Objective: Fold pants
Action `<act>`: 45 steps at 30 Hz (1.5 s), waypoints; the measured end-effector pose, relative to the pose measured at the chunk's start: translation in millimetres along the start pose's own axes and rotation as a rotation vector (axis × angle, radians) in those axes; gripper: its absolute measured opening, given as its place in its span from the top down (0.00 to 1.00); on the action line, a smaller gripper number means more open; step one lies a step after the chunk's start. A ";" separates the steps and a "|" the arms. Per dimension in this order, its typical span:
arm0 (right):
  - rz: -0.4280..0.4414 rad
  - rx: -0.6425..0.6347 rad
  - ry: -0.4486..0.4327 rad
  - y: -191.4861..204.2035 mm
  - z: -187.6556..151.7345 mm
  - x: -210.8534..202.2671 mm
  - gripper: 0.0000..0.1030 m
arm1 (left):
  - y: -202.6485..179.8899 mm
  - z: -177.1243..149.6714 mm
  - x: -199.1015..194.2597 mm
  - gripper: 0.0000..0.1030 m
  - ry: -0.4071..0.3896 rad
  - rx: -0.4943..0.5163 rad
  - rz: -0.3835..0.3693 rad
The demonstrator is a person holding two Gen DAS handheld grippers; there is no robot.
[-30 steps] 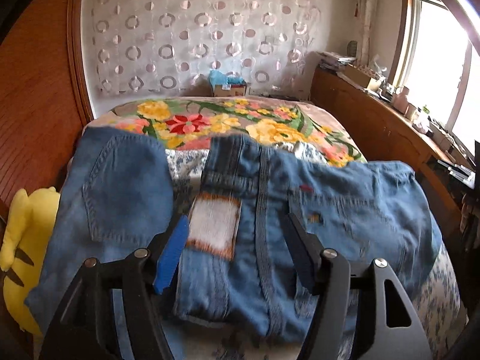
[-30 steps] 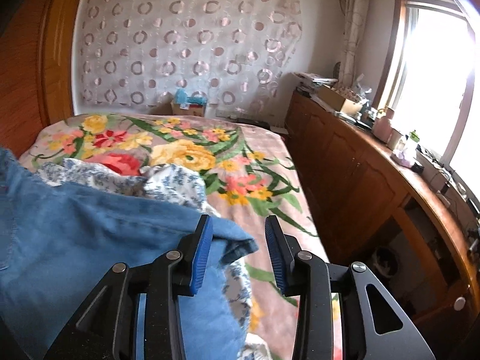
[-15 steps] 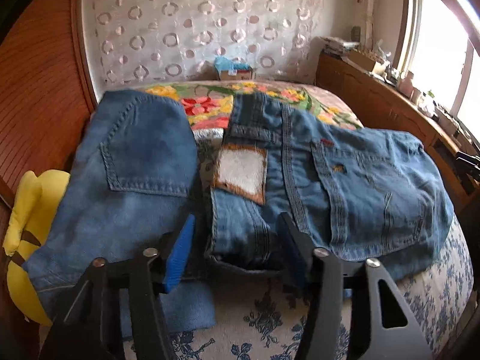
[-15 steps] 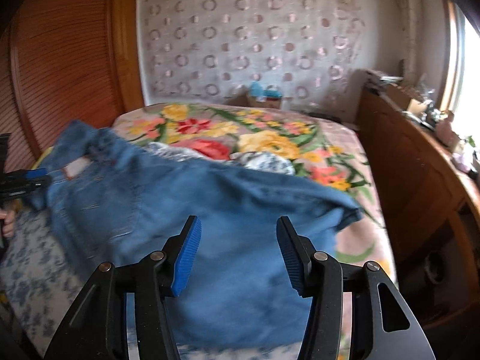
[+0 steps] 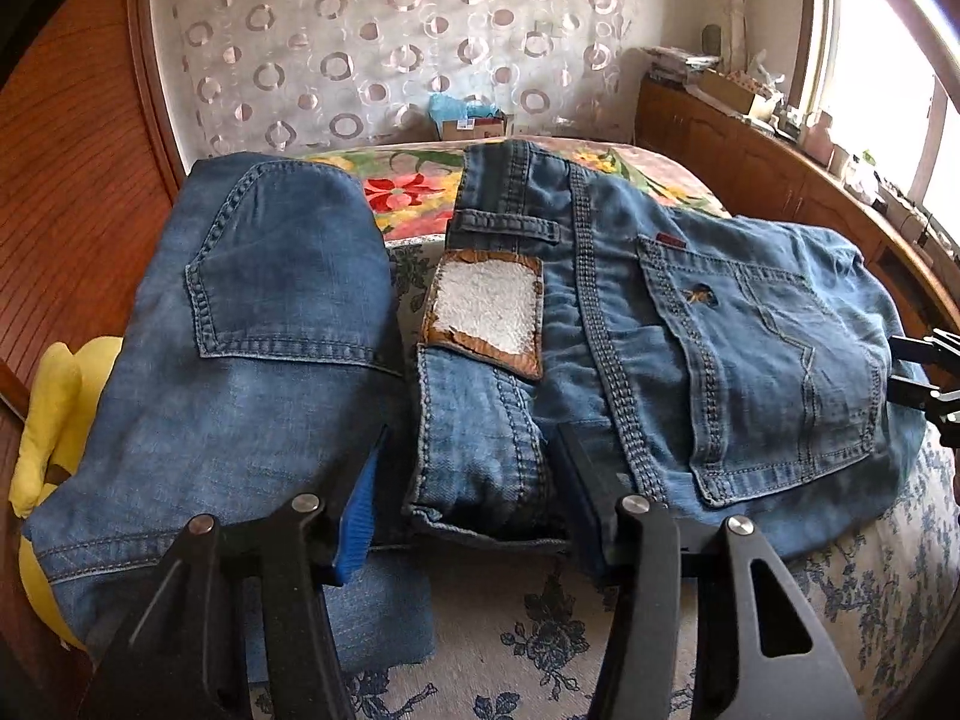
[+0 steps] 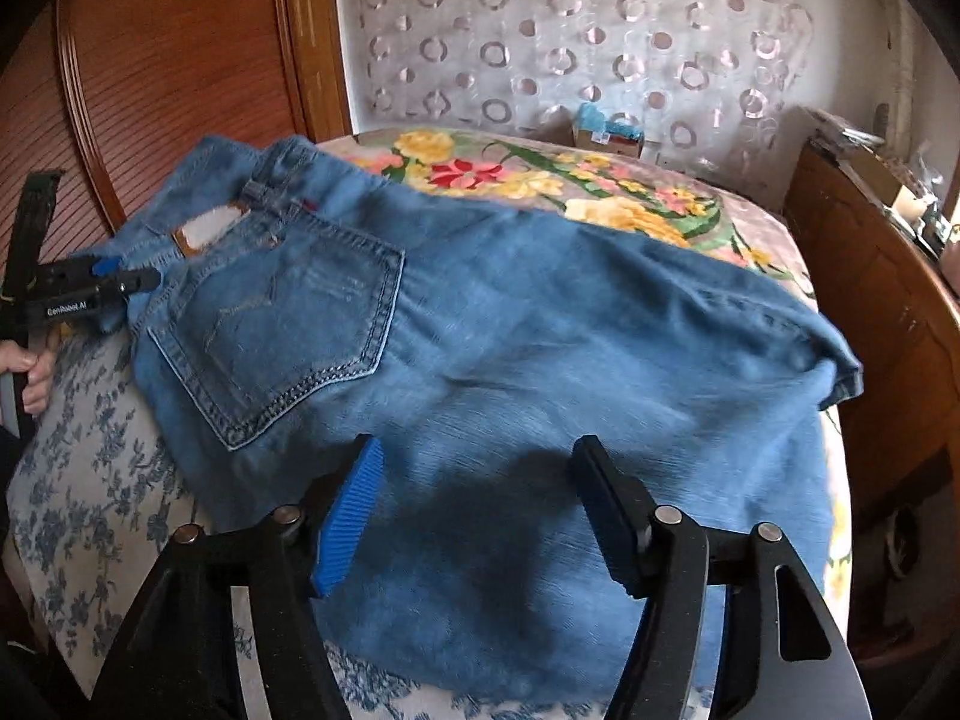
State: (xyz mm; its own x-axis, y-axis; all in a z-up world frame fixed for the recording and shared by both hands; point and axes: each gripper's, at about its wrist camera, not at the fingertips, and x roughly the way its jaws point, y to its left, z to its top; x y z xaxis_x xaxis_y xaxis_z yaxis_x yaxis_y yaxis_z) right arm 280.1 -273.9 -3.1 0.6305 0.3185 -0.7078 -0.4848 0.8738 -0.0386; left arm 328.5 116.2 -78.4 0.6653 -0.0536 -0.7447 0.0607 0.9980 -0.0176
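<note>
**A:** ok so where are the pants right now?

**B:** The blue jeans (image 6: 528,348) are spread across the near end of the bed (image 6: 90,480), seat side up. In the right wrist view the waistband sits around 10 o'clock and the legs run off toward 3 o'clock, over the floral bedspread (image 6: 600,192). There's a back pocket (image 6: 282,324) showing plus a worn leather patch (image 5: 486,312) on the waistband.

**A:** and the claws?

**B:** The left claw (image 5: 468,504) is about half open, and a bunched fold of waistband lies between its fingers. Can't say the pads are actually squeezing it, since there's a gap on the blue-pad side. It closed a bit and has settled. The right claw (image 6: 474,516) is hovering over the leg denim with its jaws wide, and they've just been opening. Nothing is pinched in it; the fabric just lies flat underneath with the claw's shadow on it.

**A:** anything else around?

**B:** A second piece of denim (image 5: 240,360) at 9 o'clock in the left view, and a yellow plush toy (image 5: 54,420) past it at the bed edge. There's a wooden cabinet (image 6: 888,312) along 3 o'clock. A hand (image 6: 30,372) on the left claw's handle shows at 9 o'clock in the right view.
</note>
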 end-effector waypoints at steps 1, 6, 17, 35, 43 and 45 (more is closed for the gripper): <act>-0.003 -0.004 0.010 -0.3 1.4 4.7 0.34 | -0.7 -0.1 0.5 0.47 -0.001 0.008 0.006; -0.021 -0.021 0.029 -2.3 -0.6 23.1 0.32 | -2.1 -1.1 2.9 0.60 0.004 0.012 0.012; 0.017 -0.036 0.002 0.6 -1.4 37.4 0.51 | -14.1 -5.0 -20.2 0.80 -0.035 0.014 -0.005; 0.006 -0.049 -0.076 24.7 -20.4 -4.8 0.94 | -37.2 -11.8 -141.3 0.81 -0.257 0.036 -0.029; 0.036 -0.068 -0.124 47.0 -48.7 -45.2 0.94 | -20.6 -50.3 -194.5 0.81 -0.302 -0.010 -0.027; 0.043 -0.080 -0.134 56.2 -57.6 -55.2 0.94 | -13.5 -66.6 -207.3 0.81 -0.309 -0.024 -0.018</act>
State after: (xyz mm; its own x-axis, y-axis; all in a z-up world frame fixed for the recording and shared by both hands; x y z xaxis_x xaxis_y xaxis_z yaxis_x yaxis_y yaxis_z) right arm 183.1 -263.5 -6.9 0.6811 0.4056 -0.6096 -0.5562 0.8280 -0.0705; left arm 140.2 116.1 31.8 0.8591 -0.0748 -0.5063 0.0590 0.9971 -0.0472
